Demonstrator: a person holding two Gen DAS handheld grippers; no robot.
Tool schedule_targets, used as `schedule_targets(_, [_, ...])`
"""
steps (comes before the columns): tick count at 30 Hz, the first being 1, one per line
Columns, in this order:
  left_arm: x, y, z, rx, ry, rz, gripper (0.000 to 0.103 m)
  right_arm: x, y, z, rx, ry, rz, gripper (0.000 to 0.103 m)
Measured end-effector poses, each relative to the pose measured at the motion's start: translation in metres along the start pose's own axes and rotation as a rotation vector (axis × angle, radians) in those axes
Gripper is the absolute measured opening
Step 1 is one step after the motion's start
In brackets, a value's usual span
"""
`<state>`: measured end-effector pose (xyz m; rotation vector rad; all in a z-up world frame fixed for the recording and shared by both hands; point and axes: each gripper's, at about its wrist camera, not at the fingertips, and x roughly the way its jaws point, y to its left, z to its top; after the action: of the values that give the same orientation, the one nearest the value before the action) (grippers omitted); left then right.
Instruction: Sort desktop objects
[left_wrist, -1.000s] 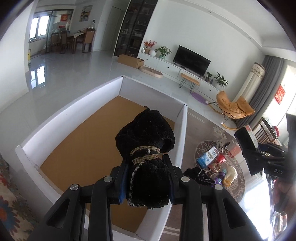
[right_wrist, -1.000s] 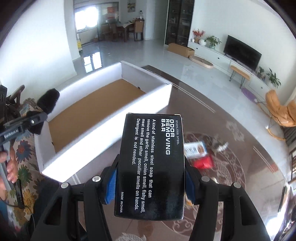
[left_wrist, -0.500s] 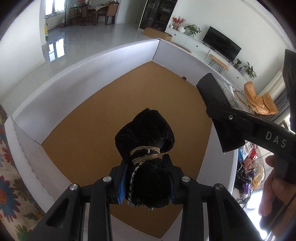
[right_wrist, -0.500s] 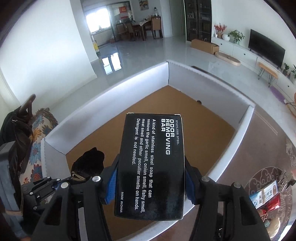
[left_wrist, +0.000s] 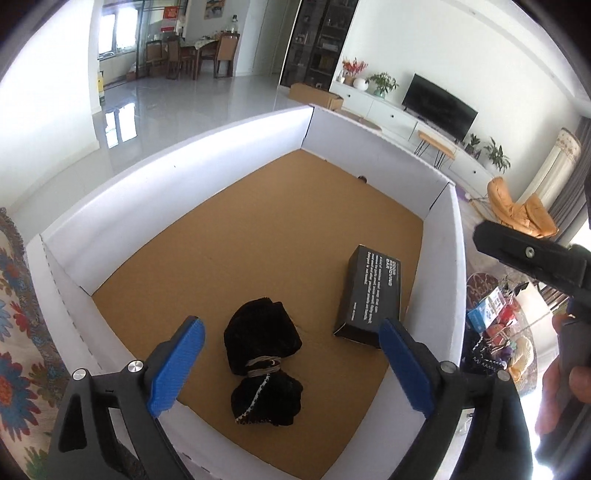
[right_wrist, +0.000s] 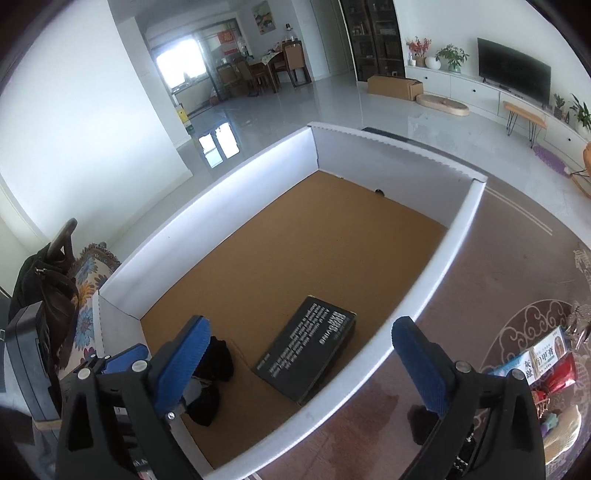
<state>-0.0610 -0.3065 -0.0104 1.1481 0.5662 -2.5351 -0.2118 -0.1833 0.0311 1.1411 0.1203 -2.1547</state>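
Dropped into white box (left_wrist: 454, 258): tied black cloth bundle (left_wrist: 264, 363), white-lettered black carton (left_wrist: 371, 295); both jaws now spread, empty.

left gripper (left_wrist: 291, 363): gaping wide, lower frame
black bundle (left_wrist: 264, 360): lying between fingers, on box floor
black carton (left_wrist: 369, 293): lying right of centre
white box (left_wrist: 207, 155): filling mid-frame

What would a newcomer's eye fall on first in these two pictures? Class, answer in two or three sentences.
The big white-walled cardboard box with a brown floor fills both views. On its floor lie a black rectangular carton with white print, near the right wall, and a black fabric bundle tied with tan cord, apart from it. The blue-padded left gripper and right gripper hang open above them, holding nothing.
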Motion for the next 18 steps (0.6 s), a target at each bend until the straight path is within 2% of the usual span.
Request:
schedule_targets(2, [-0.007,0.0,-0.006,0.0,-0.035,-0.035,0.096,-0.022,-0.011,-0.012,0.008,-0.047,0.0,0.101])
schedule_targets(5, [-0.027,-0.009,-0.017,0.029,-0.087,-0.05,0.096,-0.065,-0.029,-0.041,-0.009,-0.14,-0.012,0.101])
schedule_targets(9, [-0.067,-0.043,-0.034,0.084,-0.156,-0.166,0.096,-0.122,-0.065,-0.105,-0.028,-0.217,-0.114,0.103])
schedule_targets(11, [-0.084,-0.074,-0.044,0.139,-0.159,-0.258,0.096,-0.145,-0.094,-0.146,-0.007,-0.216,-0.193,0.103])
schedule_targets(14, [-0.103,-0.127,-0.067,0.293,-0.114,-0.411,0.097,-0.175,-0.14,-0.216,0.083,-0.204,-0.309,0.103])
schedule_targets(16, [-0.11,-0.161,-0.089,0.399,-0.071,-0.486,0.097,-0.19,-0.172,-0.258,0.151,-0.16,-0.366,0.103])
schedule_targets(18, [-0.107,-0.186,-0.111,0.456,-0.036,-0.541,0.099,-0.197,-0.197,-0.29,0.179,-0.101,-0.443,0.103])
